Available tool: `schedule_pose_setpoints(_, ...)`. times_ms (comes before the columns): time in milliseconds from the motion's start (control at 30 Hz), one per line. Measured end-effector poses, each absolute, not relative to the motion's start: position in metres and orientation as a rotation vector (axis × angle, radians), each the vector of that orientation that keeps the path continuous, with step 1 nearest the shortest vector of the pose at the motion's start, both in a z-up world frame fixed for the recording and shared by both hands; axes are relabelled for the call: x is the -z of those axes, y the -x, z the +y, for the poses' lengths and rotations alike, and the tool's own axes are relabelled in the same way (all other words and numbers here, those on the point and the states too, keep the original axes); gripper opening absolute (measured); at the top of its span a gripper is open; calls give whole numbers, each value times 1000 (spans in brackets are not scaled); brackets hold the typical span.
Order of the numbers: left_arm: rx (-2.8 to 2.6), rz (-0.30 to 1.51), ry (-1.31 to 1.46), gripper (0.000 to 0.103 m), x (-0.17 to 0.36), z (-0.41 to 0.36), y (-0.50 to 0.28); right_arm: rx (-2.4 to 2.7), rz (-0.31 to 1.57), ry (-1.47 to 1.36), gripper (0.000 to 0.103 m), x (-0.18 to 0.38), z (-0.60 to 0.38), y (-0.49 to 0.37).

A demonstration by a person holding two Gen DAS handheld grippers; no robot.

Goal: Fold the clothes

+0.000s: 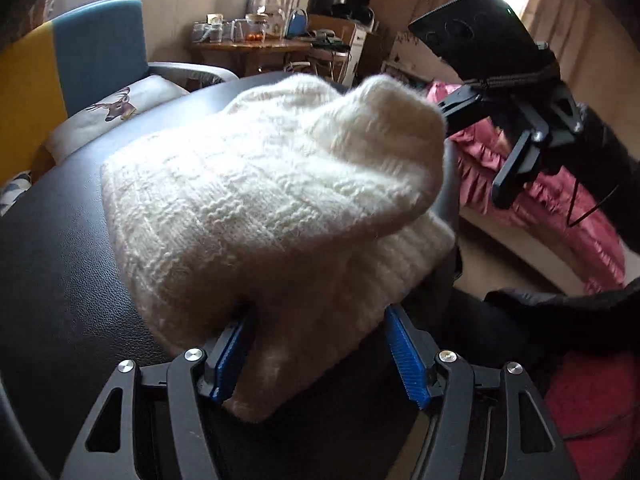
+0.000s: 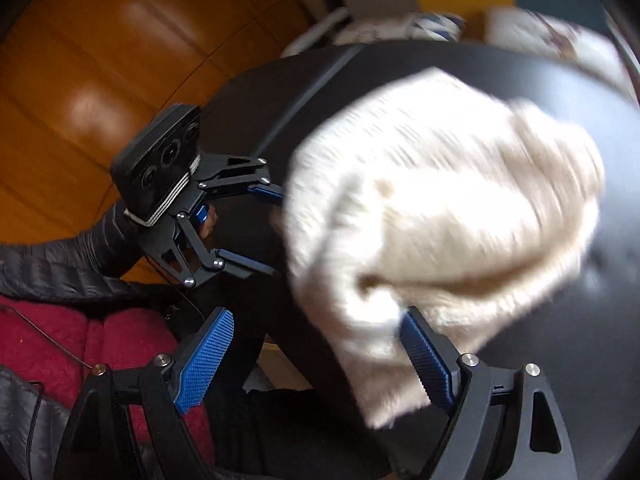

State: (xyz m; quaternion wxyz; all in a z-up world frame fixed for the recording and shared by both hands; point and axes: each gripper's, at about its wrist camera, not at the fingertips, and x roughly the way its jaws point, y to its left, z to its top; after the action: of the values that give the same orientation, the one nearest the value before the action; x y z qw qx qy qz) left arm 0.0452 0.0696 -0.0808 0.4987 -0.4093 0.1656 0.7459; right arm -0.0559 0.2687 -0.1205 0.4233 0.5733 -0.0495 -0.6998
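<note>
A cream knitted sweater (image 1: 256,196) lies folded in a thick bundle on a black leather table (image 1: 68,280). My left gripper (image 1: 320,356) is open at the bundle's near edge. Its left blue pad (image 1: 232,354) is tucked into the knit, and its right pad (image 1: 406,360) stands clear beside it. In the right wrist view the sweater (image 2: 448,216) is blurred, and the left gripper (image 2: 276,232) shows open against its left edge. My right gripper (image 2: 316,360) is open, with one pad (image 2: 426,360) touching the sweater's near corner. From the left wrist view the right gripper (image 1: 508,188) hangs off the table's right edge.
A blue and yellow chair (image 1: 80,60) with a deer-print cushion (image 1: 116,108) stands behind the table. A cluttered wooden desk (image 1: 256,48) is at the back. Pink ruffled bedding (image 1: 532,200) lies to the right. A dark padded sleeve (image 2: 52,256) and a red blanket (image 2: 80,352) are near the table's front.
</note>
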Motion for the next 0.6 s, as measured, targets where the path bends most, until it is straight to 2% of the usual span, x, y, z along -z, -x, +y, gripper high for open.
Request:
schedule_pose_setpoints(67, -1785, 445, 966, 65, 85, 70, -51, 1766, -192, -1514, 87, 136, 285, 35)
schedule_pose_setpoints(200, -1762, 463, 963, 65, 83, 66, -52, 1861, -120, -1586, 87, 143, 297, 8)
schedule_pose_setpoints(267, -1763, 448, 970, 63, 79, 62, -49, 1938, -142, -1493, 87, 114, 306, 0)
schedule_pose_setpoints(433, -1804, 441, 931, 62, 66, 50, -49, 2069, -3, -1223, 87, 38, 302, -2)
schedule_pose_setpoints(500, -1821, 437, 933, 62, 67, 49, -45, 1995, 19, -1206, 87, 30, 291, 17)
schedule_pose_setpoints(600, -1822, 441, 932, 62, 69, 51, -42, 1840, 105, -1329, 87, 48, 262, 41)
